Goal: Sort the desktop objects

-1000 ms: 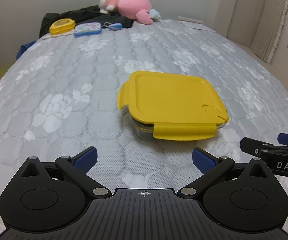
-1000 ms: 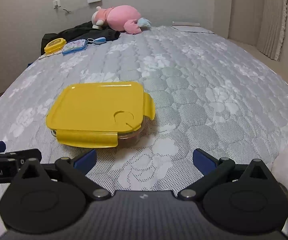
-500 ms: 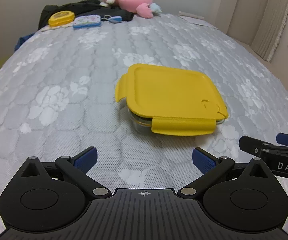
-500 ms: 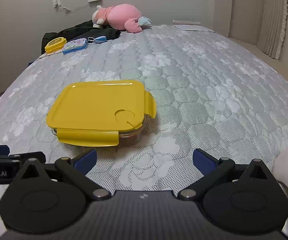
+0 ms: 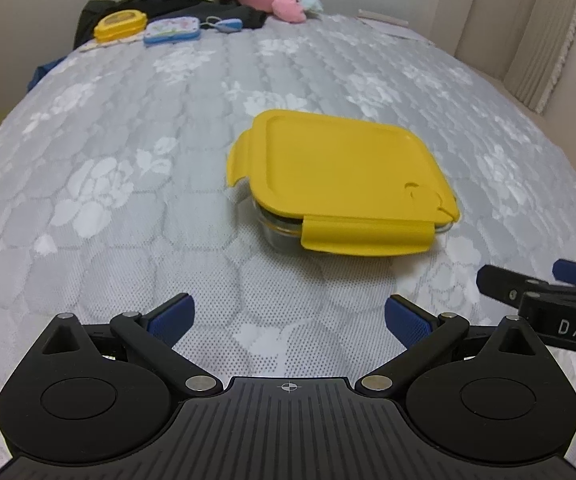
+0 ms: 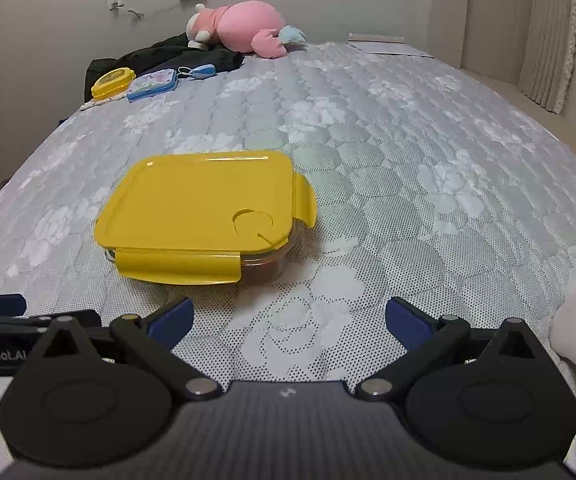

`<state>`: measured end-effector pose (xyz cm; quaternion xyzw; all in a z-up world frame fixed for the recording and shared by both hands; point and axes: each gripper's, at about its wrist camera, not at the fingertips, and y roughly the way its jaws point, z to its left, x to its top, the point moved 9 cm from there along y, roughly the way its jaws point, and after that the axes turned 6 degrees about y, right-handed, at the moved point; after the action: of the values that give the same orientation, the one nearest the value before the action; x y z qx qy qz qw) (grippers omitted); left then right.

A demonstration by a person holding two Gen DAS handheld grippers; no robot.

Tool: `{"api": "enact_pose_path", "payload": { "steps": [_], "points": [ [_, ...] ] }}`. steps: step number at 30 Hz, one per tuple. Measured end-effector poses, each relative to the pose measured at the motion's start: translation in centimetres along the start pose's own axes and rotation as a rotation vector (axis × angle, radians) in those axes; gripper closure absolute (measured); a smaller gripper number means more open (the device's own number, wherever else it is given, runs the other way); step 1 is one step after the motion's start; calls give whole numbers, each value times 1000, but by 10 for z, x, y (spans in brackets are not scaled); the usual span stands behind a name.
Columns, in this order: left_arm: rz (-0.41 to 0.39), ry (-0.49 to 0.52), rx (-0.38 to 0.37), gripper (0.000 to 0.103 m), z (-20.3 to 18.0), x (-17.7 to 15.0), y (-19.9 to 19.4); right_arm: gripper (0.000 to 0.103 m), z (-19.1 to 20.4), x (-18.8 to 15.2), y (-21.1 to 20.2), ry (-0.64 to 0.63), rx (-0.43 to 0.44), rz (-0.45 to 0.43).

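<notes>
A clear glass box with a yellow lid [image 5: 344, 176] [image 6: 204, 208] lies on the grey flowered mattress [image 5: 128, 184], its lid flaps hanging loose at the front and one side. My left gripper [image 5: 288, 316] is open, short of the box and a little to its left. My right gripper [image 6: 288, 316] is open too, short of the box and to its right. Each gripper shows at the edge of the other's view. Nothing sits between either pair of fingers.
At the far end lie a small yellow box [image 5: 120, 24], a blue flowered case [image 5: 172, 30], a blue key fob [image 5: 224, 24], dark clothing [image 6: 176, 56] and a pink plush toy [image 6: 244, 26]. Papers [image 6: 384, 44] rest far right. Curtains [image 6: 548, 32] hang beyond the bed's right edge.
The left gripper has drifted back and tilted down slightly, so the box sits lower and nearer centre in its view. The right gripper has barely moved. Both stay open.
</notes>
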<state>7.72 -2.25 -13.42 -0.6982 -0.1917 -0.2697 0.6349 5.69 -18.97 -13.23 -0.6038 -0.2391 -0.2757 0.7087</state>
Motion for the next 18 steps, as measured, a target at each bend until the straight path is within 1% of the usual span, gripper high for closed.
{"api": "enact_pose_path", "payload": {
  "steps": [5, 13, 18],
  "points": [
    [12, -7, 8, 0, 0, -3, 2, 0, 1, -1, 1, -2, 1, 3],
    [8, -18, 9, 0, 3, -3, 2, 0, 0, -2, 2, 1, -2, 4],
    [4, -18, 25, 0, 8, -3, 5, 0, -1, -3, 3, 2, -4, 5]
  ]
}}
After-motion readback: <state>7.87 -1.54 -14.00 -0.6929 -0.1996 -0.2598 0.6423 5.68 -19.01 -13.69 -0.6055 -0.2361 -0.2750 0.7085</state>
